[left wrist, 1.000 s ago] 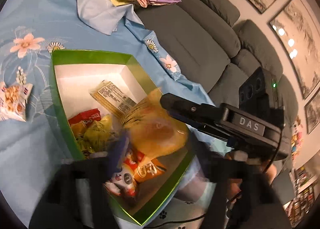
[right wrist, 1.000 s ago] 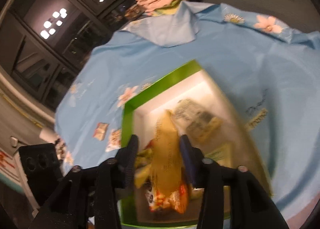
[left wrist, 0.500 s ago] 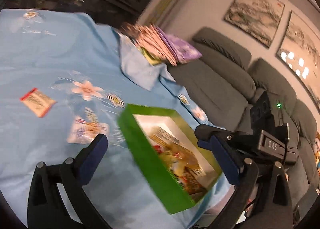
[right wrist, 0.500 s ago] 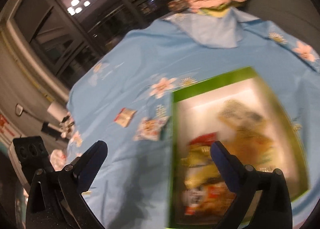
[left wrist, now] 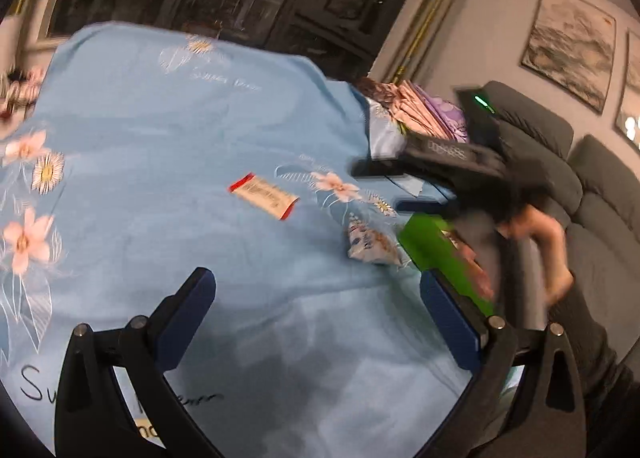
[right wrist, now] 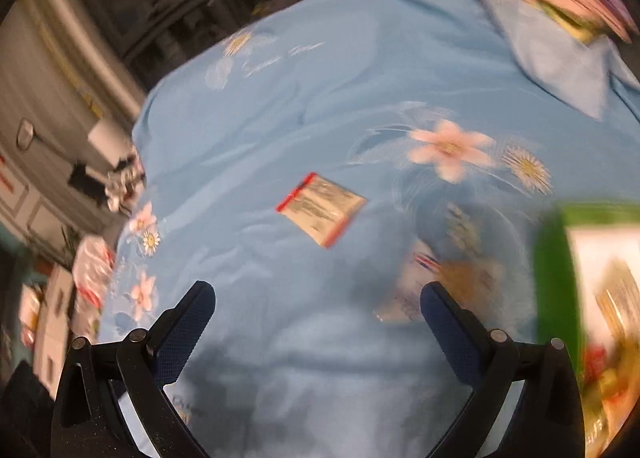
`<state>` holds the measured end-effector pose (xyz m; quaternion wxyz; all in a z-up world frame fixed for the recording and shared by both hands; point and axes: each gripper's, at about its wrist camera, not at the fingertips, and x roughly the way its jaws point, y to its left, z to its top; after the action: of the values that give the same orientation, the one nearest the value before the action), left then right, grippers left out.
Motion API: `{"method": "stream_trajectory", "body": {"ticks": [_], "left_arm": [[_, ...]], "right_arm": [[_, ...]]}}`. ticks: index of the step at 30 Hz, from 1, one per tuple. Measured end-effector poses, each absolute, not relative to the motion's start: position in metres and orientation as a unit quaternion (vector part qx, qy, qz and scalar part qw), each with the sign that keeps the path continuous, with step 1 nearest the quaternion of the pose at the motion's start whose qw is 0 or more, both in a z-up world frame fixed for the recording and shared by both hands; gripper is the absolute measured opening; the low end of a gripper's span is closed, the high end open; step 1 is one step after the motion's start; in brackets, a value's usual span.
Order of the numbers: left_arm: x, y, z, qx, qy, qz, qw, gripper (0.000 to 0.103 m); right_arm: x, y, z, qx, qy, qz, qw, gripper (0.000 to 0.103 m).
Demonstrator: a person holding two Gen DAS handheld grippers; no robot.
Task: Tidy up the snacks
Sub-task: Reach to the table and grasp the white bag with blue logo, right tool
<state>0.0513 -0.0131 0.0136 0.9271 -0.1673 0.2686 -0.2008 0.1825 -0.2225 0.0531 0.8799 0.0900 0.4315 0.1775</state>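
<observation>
A flat snack packet with red ends (left wrist: pixel 264 196) lies on the blue flowered cloth (left wrist: pixel 180 130). A white and blue snack bag (left wrist: pixel 372 243) rests just left of the green box (left wrist: pixel 434 246). My left gripper (left wrist: pixel 320 302) hovers over bare cloth, open and empty. In the right wrist view my right gripper (right wrist: pixel 318 294) is open and empty above the cloth. The red-ended packet (right wrist: pixel 322 208) is ahead of it. The blurred white bag (right wrist: pixel 444 278) is by its right finger. The green box (right wrist: pixel 554 278), holding several snacks, sits at the right edge.
A pile of folded cloths (left wrist: pixel 424 118) sits at the table's far right corner. A grey sofa (left wrist: pixel 600 210) runs along the right behind the box. A person's hand (left wrist: pixel 548 246) holds the right tool's black body (left wrist: pixel 452 156) over the box.
Both grippers have swung left, away from the green box and out over the cloth. The right gripper opened and left the yellow packet in the box.
</observation>
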Motion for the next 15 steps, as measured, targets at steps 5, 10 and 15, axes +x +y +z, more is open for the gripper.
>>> {"method": "stream_trajectory", "body": {"ticks": [5, 10, 15], "left_arm": [[0.052, 0.015, 0.002, -0.228, 0.285, -0.199, 0.910, 0.103], [0.046, 0.037, 0.004, -0.260, 0.258, -0.183, 0.912, 0.103], [0.049, 0.041, 0.006, -0.256, 0.269, -0.156, 0.915, 0.103]], "right_arm": [[0.238, -0.150, 0.039, -0.048, 0.427, 0.161, 0.888, 0.102], [0.291, -0.120, -0.004, -0.065, 0.487, 0.140, 0.860, 0.102], [0.310, -0.111, -0.040, -0.110, 0.506, 0.097, 0.850, 0.100]]}}
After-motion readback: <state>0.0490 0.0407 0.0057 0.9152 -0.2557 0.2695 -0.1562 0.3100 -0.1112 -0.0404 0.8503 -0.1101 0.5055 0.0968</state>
